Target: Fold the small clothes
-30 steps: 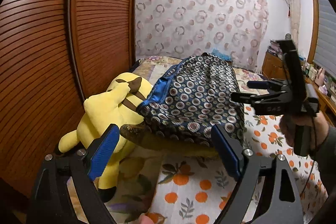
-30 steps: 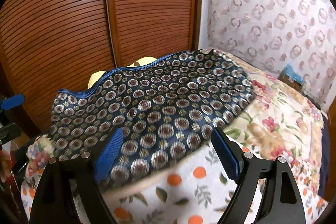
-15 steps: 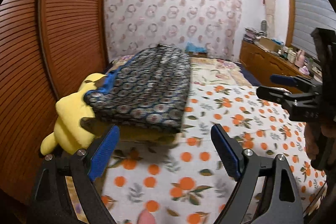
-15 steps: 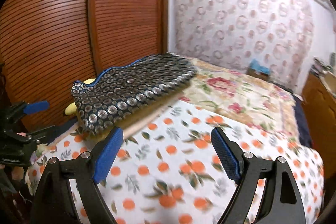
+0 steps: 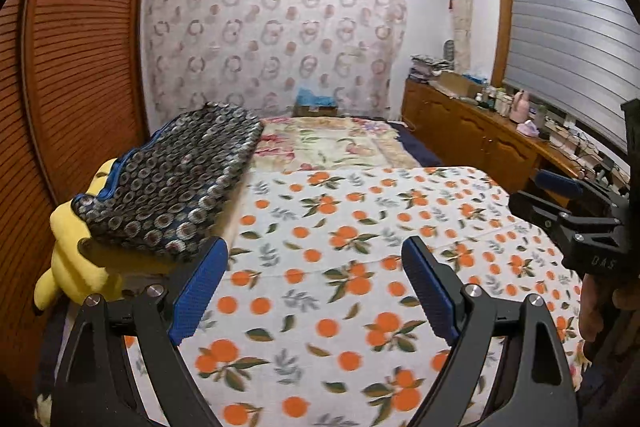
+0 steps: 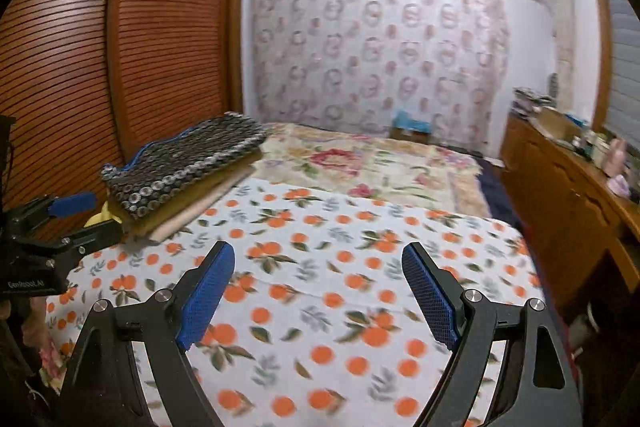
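Note:
A folded dark blue garment with a ring pattern lies on top of a stack of folded cloths at the left edge of the bed, also in the right wrist view. My left gripper is open and empty, held above the orange-print sheet, to the right of the stack. My right gripper is open and empty above the same sheet. Each gripper shows at the edge of the other's view: the right one, the left one.
A yellow plush toy sits under the stack by the slatted wooden wardrobe. A floral blanket covers the far bed. A wooden sideboard with clutter runs along the right wall under the window blind.
Both grippers have pulled back and swung right, away from the folded stack. The patterned garment now looks smaller and further left in both views. Both stayed open.

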Demonstrator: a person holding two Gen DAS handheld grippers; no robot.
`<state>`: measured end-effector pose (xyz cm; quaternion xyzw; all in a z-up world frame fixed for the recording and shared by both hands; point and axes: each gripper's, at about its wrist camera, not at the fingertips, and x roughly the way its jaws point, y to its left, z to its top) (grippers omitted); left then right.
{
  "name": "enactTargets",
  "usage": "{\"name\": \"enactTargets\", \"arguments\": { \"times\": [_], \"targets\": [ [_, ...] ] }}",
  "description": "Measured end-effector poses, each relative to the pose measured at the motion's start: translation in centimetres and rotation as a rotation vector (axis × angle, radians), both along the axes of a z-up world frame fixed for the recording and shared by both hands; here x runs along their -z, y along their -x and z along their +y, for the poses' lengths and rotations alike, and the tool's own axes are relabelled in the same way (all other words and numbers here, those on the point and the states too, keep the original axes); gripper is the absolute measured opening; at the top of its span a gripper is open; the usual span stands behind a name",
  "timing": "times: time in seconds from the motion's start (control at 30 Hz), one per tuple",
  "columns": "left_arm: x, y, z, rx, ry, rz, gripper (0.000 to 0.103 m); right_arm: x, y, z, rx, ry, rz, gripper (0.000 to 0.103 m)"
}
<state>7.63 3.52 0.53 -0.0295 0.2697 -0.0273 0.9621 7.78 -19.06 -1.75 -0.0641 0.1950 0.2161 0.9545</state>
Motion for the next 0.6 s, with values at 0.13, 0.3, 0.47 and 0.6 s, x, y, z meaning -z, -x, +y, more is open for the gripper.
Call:
{"name": "enactTargets", "arguments": {
  "times": [0.13, 0.3, 0.47, 0.6],
  "targets": [
    [-1.5, 0.2, -1.7, 0.013, -0.016, -0.018, 0.089, -1.1, 2.1, -1.8, 0.045, -0.037, -0.01, 0.087],
    [-3.9, 0.9, -2.9, 0.019, -0.02, -0.057, 0.089, -2.7, 4.2, -3.5, 0.082, -0.071, -0.038, 0.087],
    [-5.9, 1.6, -3.6, 0.017, -0.04, -0.1, 0.089, -3.7, 6.0, -4.0, 0.101, -0.089, -0.083, 0.087],
    [-6.9, 2.4, -3.5, 0.01, -0.049, -0.13, 0.089, -4.0, 7.1, -4.3, 0.122, -0.102, -0.117, 0.087]
  ]
}}
